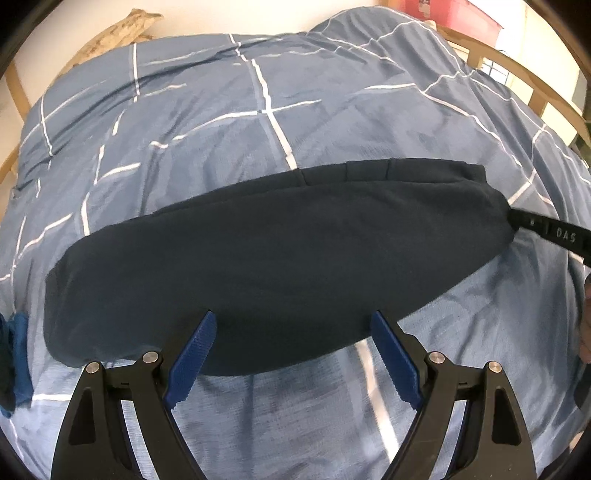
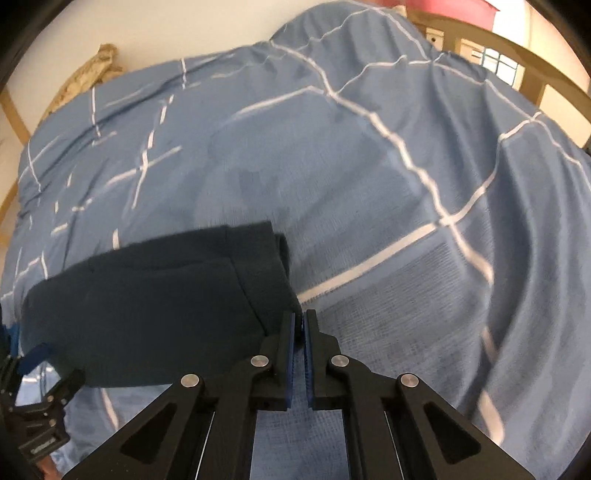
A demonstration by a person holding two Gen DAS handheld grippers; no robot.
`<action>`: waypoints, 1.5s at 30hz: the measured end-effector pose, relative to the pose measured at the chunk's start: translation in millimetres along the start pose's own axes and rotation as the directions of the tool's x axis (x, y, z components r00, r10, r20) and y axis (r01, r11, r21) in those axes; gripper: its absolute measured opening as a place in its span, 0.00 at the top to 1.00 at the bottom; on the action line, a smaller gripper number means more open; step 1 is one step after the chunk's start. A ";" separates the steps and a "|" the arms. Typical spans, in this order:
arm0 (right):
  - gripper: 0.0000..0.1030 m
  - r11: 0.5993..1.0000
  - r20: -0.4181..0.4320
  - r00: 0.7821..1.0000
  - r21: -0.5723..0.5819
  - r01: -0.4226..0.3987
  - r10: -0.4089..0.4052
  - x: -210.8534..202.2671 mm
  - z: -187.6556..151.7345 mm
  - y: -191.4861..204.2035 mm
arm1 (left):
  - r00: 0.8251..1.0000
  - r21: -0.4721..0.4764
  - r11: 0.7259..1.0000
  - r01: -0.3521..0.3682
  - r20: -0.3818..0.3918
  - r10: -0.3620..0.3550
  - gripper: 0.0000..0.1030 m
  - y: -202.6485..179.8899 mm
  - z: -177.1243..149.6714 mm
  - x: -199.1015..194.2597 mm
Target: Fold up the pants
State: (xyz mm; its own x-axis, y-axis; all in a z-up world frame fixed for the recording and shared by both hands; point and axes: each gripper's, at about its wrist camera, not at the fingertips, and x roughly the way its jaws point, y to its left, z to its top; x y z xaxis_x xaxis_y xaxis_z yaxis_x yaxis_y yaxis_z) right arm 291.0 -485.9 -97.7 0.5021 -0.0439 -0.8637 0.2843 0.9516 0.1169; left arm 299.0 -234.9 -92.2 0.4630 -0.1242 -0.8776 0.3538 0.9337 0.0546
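Pants are lying on the bed, folded into a long dark navy bundle that runs across the blue bedspread with its white grid lines. From my left camera the bundle fills the middle of the view, with the waistband edge and a couple of belt loops along the far side.

My left gripper hangs over the near edge of the pants with its blue pads spread wide. The tips sit right at the fabric's edge, and I can't see either pad pressing on cloth, so I'd call it apart and holding nothing.

My right gripper is at the right end of the bundle. Its two pads are pulled together with only a thin slit between them, and the tips are right at the corner of the pants. Whether any cloth is actually pinched in there I can't tell; the corner sits just beside the left pad. In the left camera the same gripper shows as a black finger coming in from the right and meeting the end of the bundle.

Further out: a wooden bed rail curves along the far right, something tan and crumpled rests against the wall at the head of the bed, and a bit of bright blue cloth peeks in at the far left.
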 end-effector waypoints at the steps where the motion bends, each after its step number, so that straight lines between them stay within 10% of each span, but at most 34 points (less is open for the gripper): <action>1: 0.90 1.000 0.032 0.999 -0.005 0.008 -0.008 -5.7 -2.3 0.9 | 1.000 0.002 1.000 -0.007 0.010 0.007 0.17 2.6 -2.4 -4.2; 4: 0.64 0.998 0.146 0.988 -0.036 0.050 -0.044 -34.5 -14.1 14.8 | 0.998 0.001 1.000 -0.019 0.063 0.018 0.17 17.7 -14.9 -23.3; 9: 0.64 0.981 0.222 0.969 -0.182 -0.072 0.112 -79.4 -44.4 62.1 | 0.992 -0.030 1.000 -0.002 0.123 0.006 0.17 59.8 -43.0 -58.2; 24: 0.64 0.852 -0.057 0.930 -0.385 -0.355 0.362 -48.3 -116.0 191.8 | 0.993 -0.089 0.995 -0.055 0.103 0.064 0.16 154.5 -102.6 -67.8; 32: 0.64 0.794 -0.108 0.910 -0.455 -0.404 0.401 -21.9 -126.3 232.9 | 0.995 -0.106 0.992 -0.075 0.055 0.081 0.16 181.6 -110.6 -37.3; 45: 0.58 0.787 -0.057 0.933 -0.521 -0.331 0.354 -1.0 -114.1 251.4 | 0.996 -0.177 0.981 -0.084 0.026 0.090 0.16 211.4 -112.9 -11.5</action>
State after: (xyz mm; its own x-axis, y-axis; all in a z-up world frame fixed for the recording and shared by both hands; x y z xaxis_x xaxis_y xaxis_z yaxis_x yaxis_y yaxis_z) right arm 268.8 -212.0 -123.4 0.5228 0.3134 -0.7928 -0.3675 0.9220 0.1222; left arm 276.7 1.8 -124.4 0.5136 -0.0483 -0.8566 0.1642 0.9855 0.0428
